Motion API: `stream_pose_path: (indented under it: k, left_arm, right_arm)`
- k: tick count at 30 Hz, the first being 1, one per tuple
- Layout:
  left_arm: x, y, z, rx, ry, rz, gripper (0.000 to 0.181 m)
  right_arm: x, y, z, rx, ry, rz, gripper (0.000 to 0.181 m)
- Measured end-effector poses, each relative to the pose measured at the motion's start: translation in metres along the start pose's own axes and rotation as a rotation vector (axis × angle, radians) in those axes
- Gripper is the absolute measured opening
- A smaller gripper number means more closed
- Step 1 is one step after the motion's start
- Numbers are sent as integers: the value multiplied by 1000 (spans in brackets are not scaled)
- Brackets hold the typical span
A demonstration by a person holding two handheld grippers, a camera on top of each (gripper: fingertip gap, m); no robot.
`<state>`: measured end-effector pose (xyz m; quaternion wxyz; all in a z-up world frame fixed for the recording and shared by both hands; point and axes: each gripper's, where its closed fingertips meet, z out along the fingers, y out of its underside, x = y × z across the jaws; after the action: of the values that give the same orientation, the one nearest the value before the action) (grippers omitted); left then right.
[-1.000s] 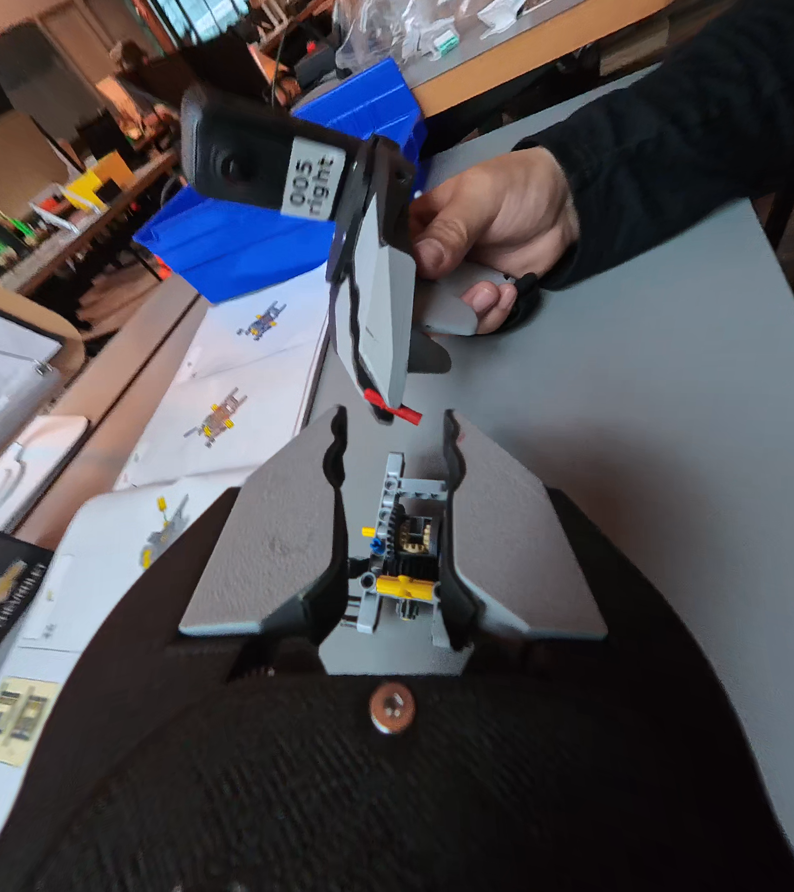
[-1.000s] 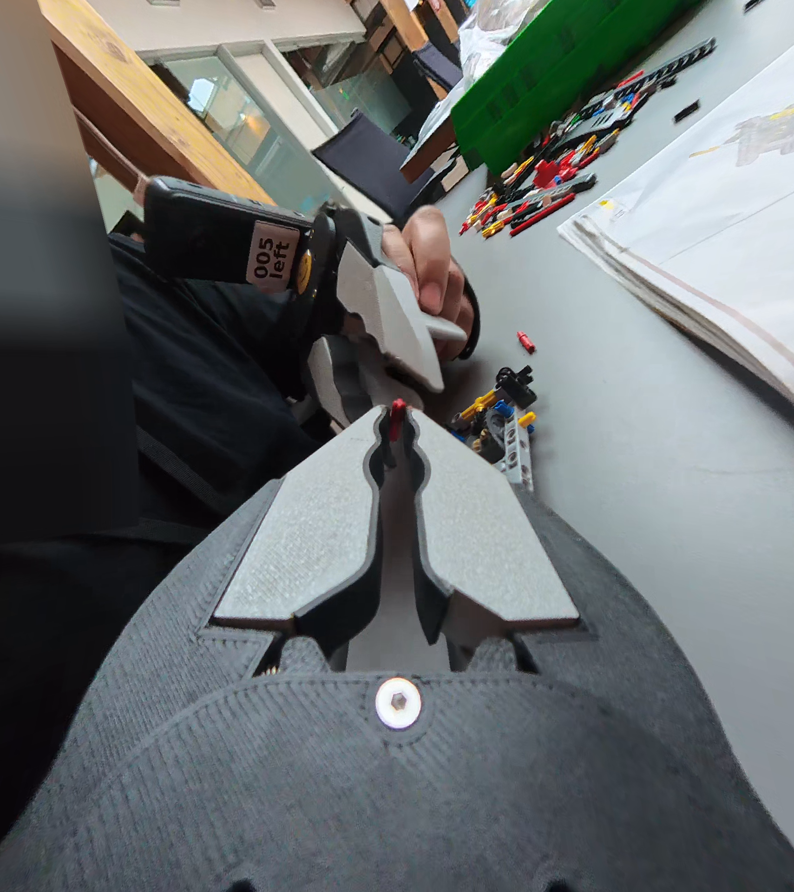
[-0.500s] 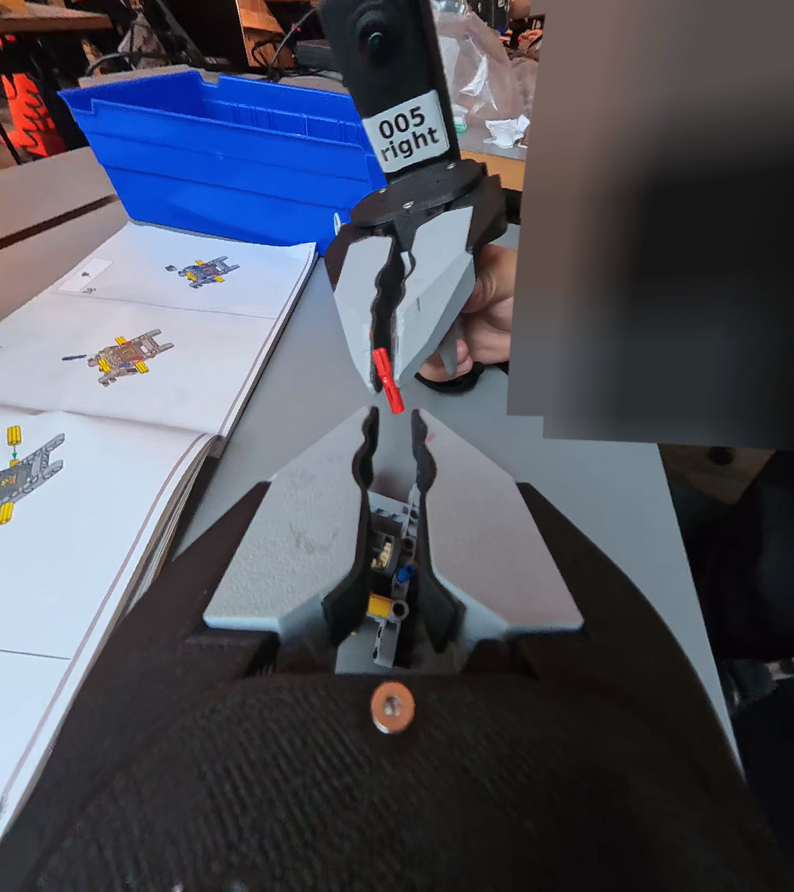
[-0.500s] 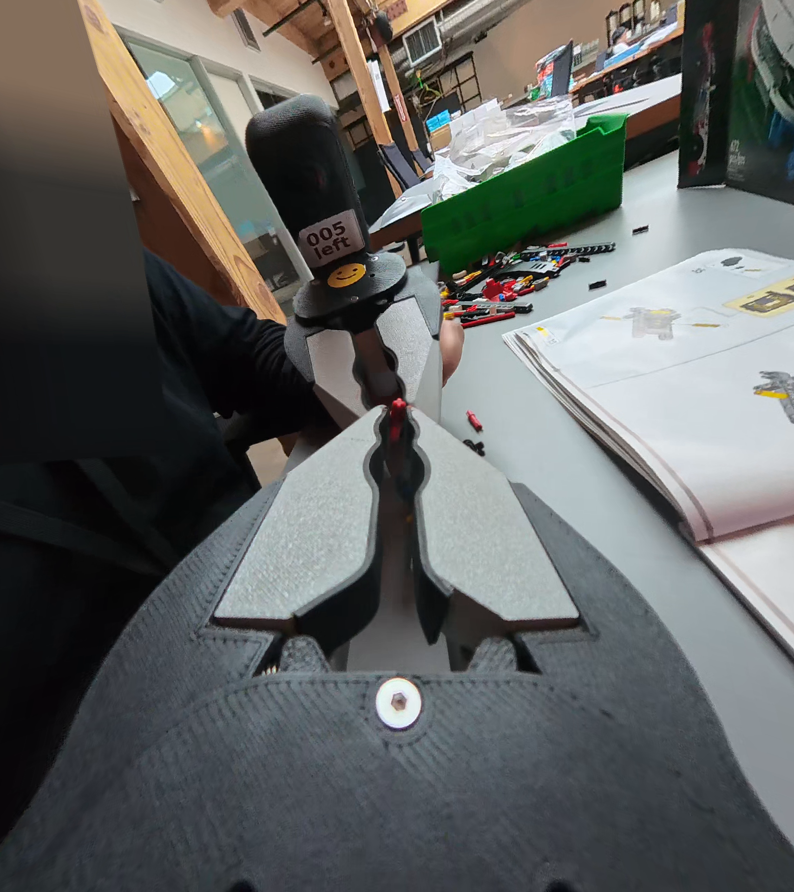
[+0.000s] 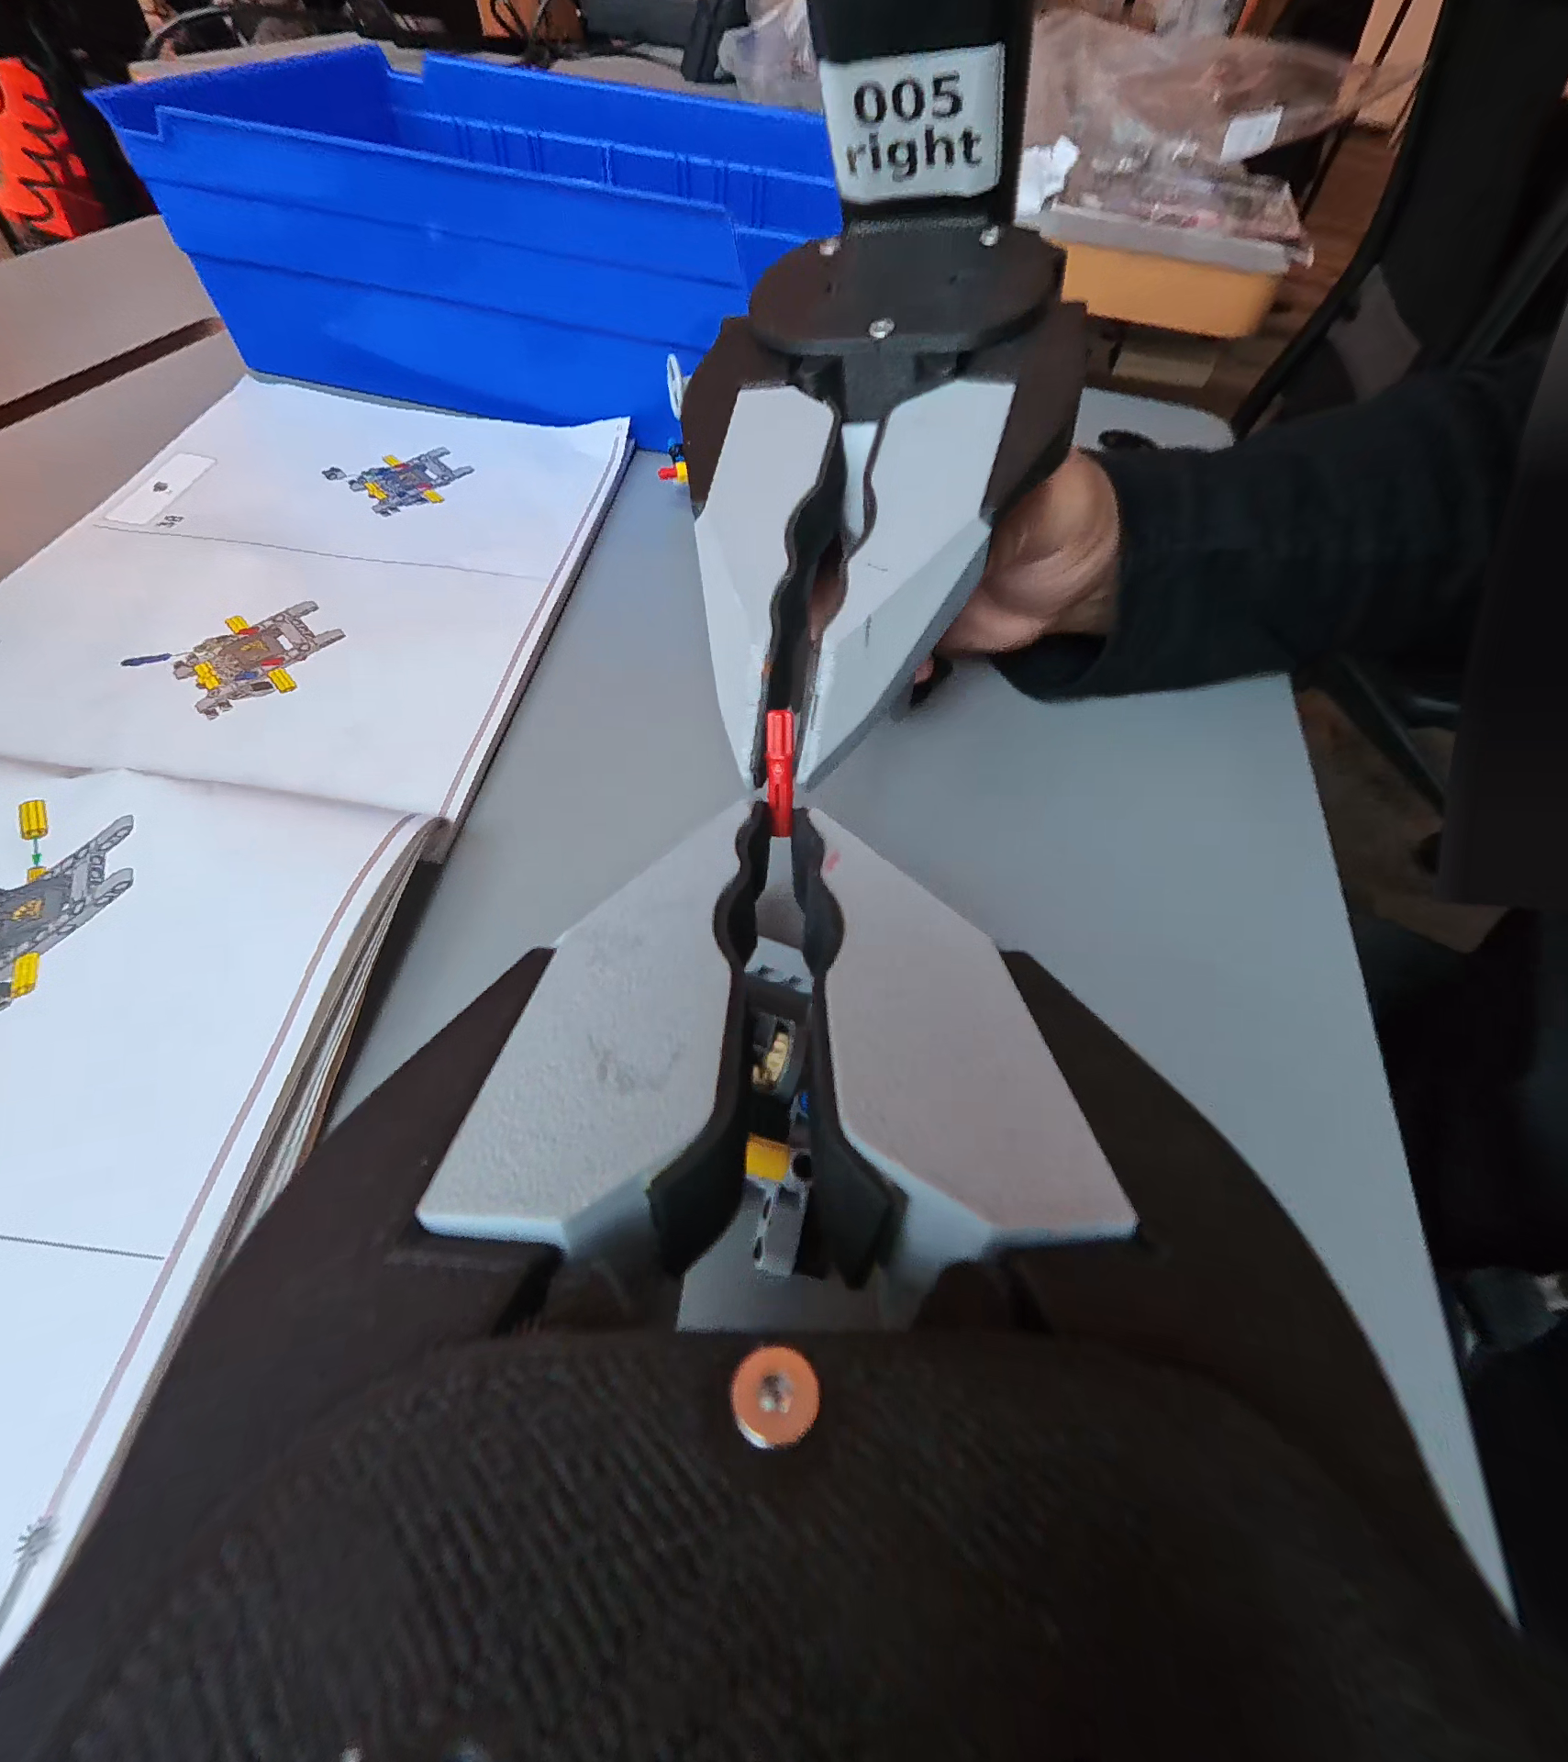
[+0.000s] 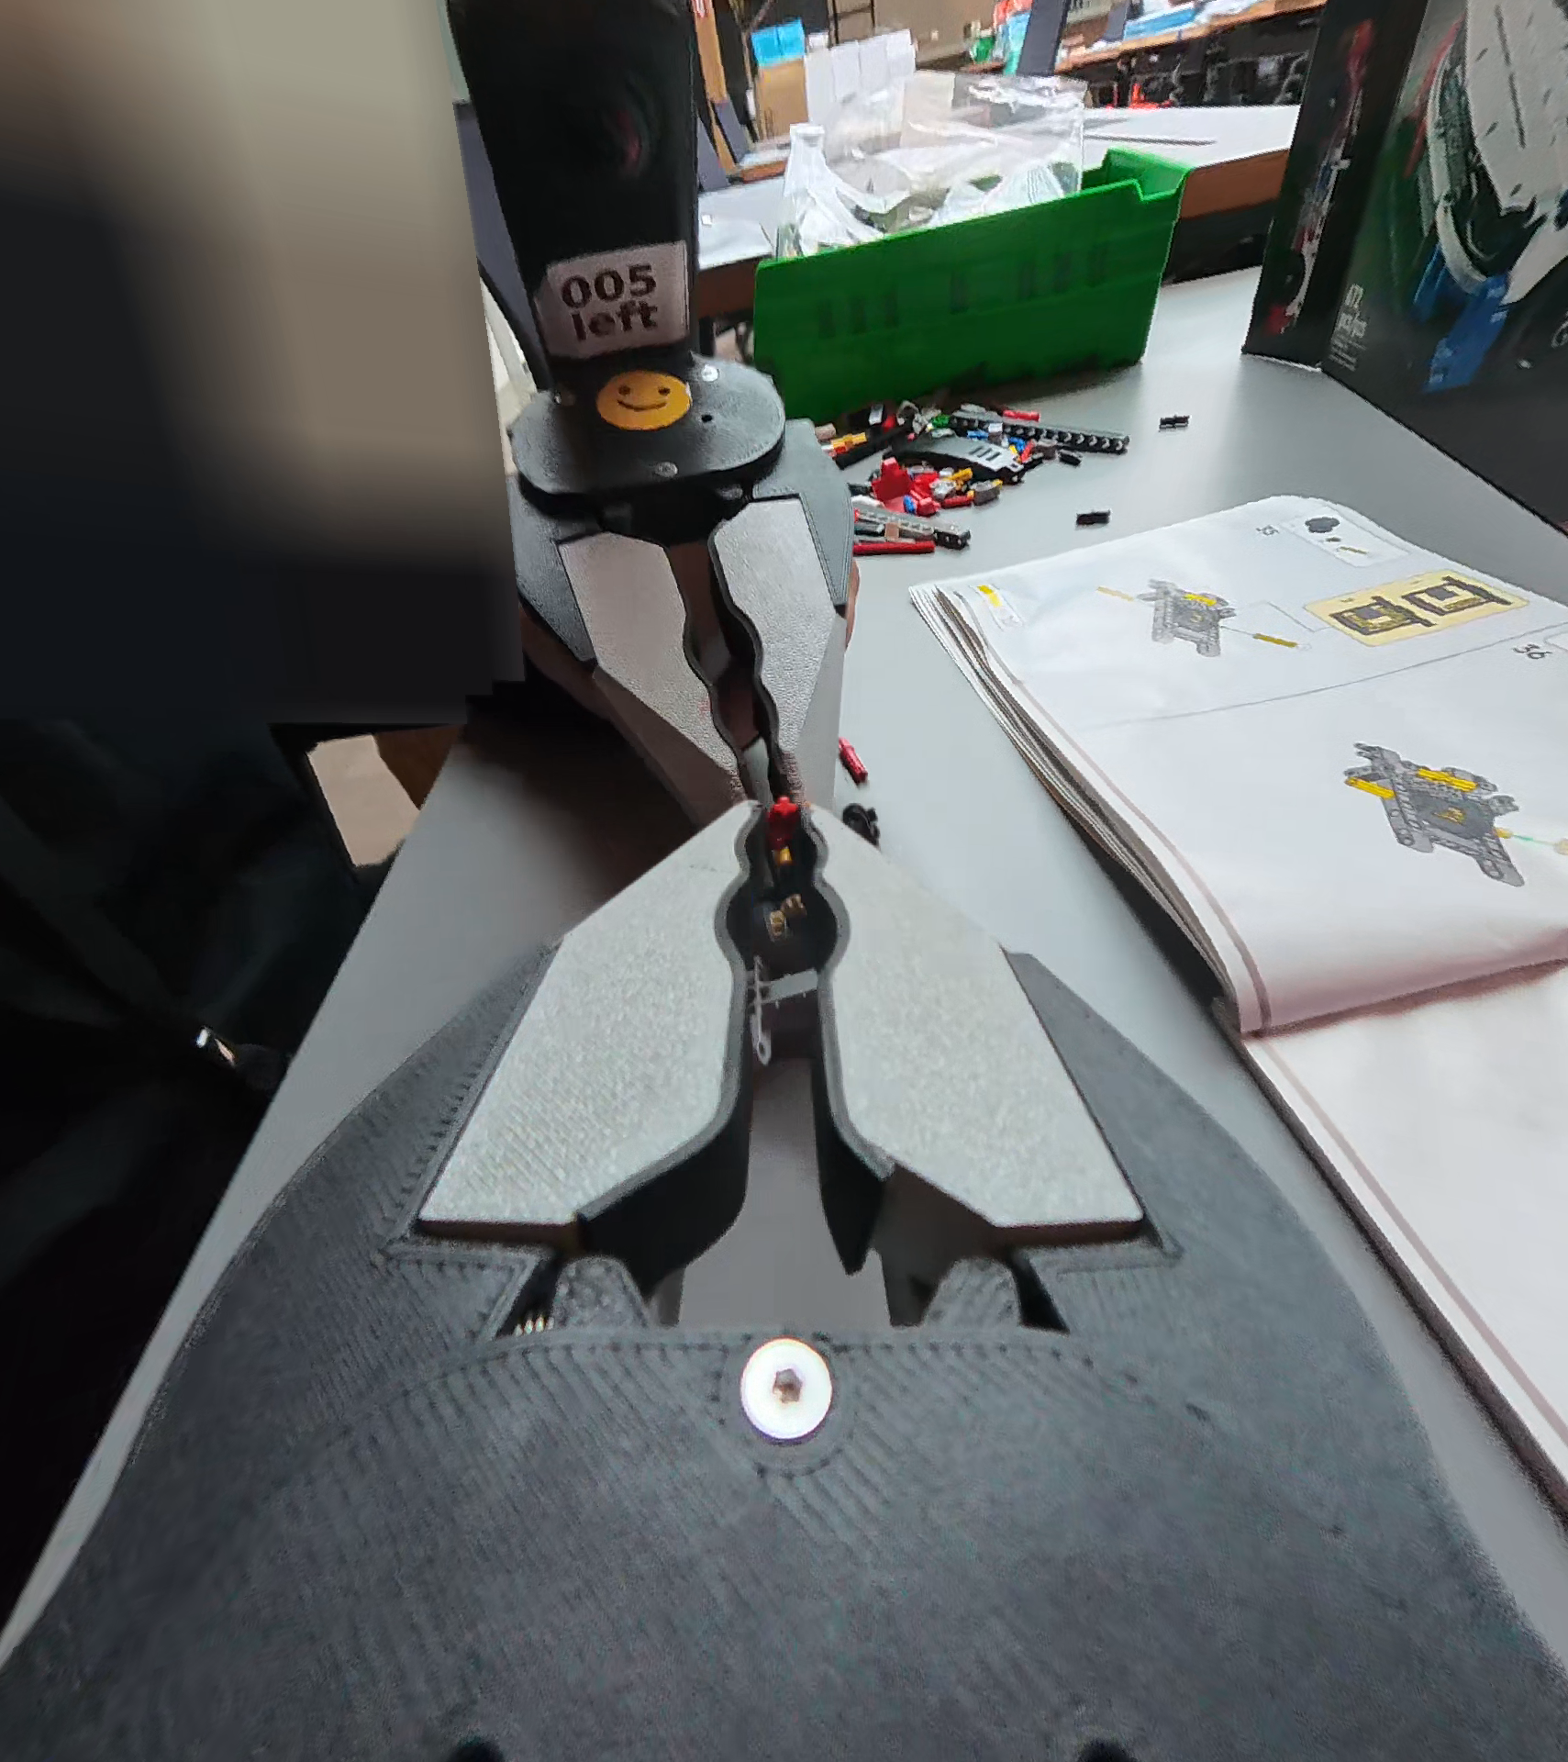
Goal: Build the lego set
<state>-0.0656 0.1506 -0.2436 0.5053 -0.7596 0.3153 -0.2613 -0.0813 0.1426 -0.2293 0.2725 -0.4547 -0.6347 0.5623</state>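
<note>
To the left of my left claw [image 5: 778, 839] lay the open instruction booklet [image 5: 217, 763]. That claw was nearly closed, and whether its tips gripped the red pin [image 5: 778, 768] I could not tell. My right claw [image 5: 775, 763], straight ahead tip to tip, clamped the pin, while the grey lego assembly [image 5: 775, 1211] sat low between my left fingers.

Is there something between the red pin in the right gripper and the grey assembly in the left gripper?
Nothing visible blocks it. The red pin already reaches the fingertips of the left gripper, which holds the grey assembly deeper between its fingers.
</note>
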Motion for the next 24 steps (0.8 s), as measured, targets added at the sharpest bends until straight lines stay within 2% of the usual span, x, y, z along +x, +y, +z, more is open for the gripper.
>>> stream_pose_path:
  k: [11, 21, 24]
  left_arm:
    - [6, 6, 3, -41, -15, 89, 2]
    - [0, 14, 4, -87, -30, 102, 2]
    - [-2, 16, 5, -105, -65, 157, 2]
  right_arm:
    - [-6, 3, -1, -39, 41, -91, 2]
    - [0, 13, -2, -84, 50, -17, 1]
    - [2, 16, -2, -100, 53, -3, 1]
